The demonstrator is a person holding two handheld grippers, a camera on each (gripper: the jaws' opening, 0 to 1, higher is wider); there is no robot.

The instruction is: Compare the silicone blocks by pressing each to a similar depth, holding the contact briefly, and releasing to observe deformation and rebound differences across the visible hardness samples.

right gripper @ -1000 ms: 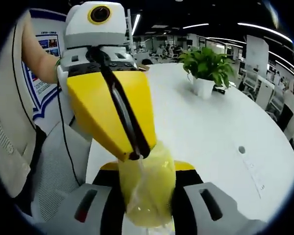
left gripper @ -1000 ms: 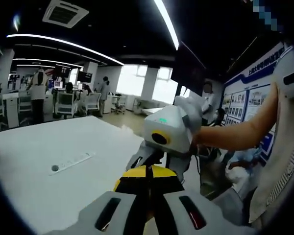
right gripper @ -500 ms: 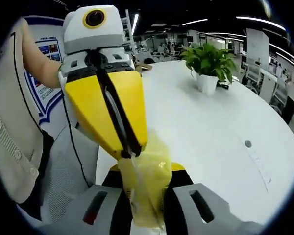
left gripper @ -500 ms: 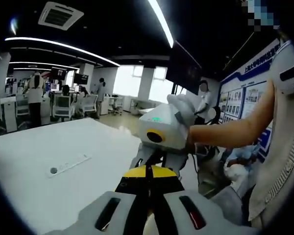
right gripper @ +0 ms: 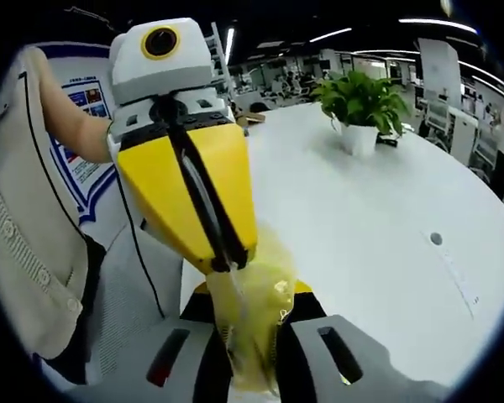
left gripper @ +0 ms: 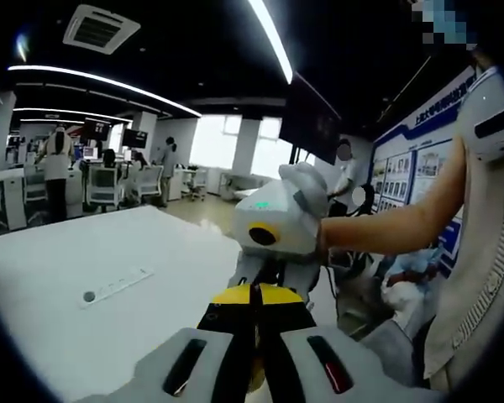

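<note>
A translucent yellow bag (right gripper: 256, 315), crumpled and soft, hangs between the two grippers above the table edge. In the right gripper view, my left gripper (right gripper: 228, 264) comes down from the upper left, its yellow jaws shut on the bag's top. My right gripper (right gripper: 254, 336) rises from below with its jaws shut on the bag's lower part. In the left gripper view, my left gripper (left gripper: 254, 294) is shut, tip to tip with the white-bodied right gripper (left gripper: 269, 275). I cannot tell what the bag holds.
A large white table (right gripper: 378, 218) spreads out to the right, with a potted plant (right gripper: 361, 105) at its far end and a long cable slot (left gripper: 113, 284). A person's arm and beige shirt (right gripper: 21, 252) are close by. A grey chair (right gripper: 122, 294) stands below.
The bag looks narrower and more stretched between the two grippers than a second ago. Both views have shifted slightly. Both grippers have stayed shut on the bag.
</note>
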